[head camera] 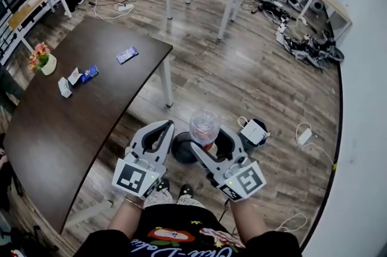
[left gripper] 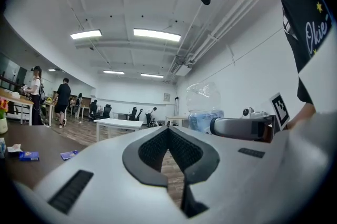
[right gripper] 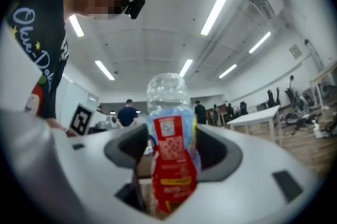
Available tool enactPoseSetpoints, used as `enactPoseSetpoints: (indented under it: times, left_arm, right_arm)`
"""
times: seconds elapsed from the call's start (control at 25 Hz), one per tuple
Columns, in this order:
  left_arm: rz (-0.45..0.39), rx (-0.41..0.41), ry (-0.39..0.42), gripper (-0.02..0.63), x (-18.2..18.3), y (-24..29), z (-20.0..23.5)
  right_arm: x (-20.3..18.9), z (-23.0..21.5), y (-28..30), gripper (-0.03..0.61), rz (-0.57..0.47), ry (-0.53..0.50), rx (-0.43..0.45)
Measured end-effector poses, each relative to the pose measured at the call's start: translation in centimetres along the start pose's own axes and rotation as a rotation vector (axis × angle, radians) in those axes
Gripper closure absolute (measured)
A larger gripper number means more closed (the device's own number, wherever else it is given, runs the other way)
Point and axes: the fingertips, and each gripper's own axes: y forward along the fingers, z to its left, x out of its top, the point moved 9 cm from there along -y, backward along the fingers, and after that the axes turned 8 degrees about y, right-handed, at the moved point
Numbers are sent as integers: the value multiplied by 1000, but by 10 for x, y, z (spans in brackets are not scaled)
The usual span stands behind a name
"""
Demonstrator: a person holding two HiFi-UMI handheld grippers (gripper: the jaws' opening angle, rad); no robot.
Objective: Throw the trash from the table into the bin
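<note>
Near the tabletop's (head camera: 66,147) left edge, white packets (head camera: 65,87) and a blue wrapper (head camera: 89,73) lie by a flower pot (head camera: 42,61). A second blue wrapper (head camera: 127,55) lies nearer the far edge, so there is trash not yet cleared. The left tongs (head camera: 165,127) are closed and empty. Below them on the floor stands the black bin (head camera: 180,152). The right tongs (head camera: 208,139) clamp a clear plastic bottle (head camera: 204,124), seemingly over the bin's right rim. Released off-centre, the light bottle could strike the rim, bounce out and roll across the floor.
</note>
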Motion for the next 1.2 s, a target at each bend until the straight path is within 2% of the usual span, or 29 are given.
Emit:
enactPoseSetpoints:
  times: [0.28, 0.96, 1.2]
  left_arm:
    - [-6, -25, 0, 607, 4, 0, 3]
    - [-33, 10, 12, 607, 2, -24, 36]
    - [3, 29, 32, 607, -1, -21, 43]
  right_arm:
    - [5, 9, 5, 293, 11, -54, -20]
    - [3, 29, 34, 293, 14, -79, -4]
    - [-6, 23, 34, 293, 33, -75, -37]
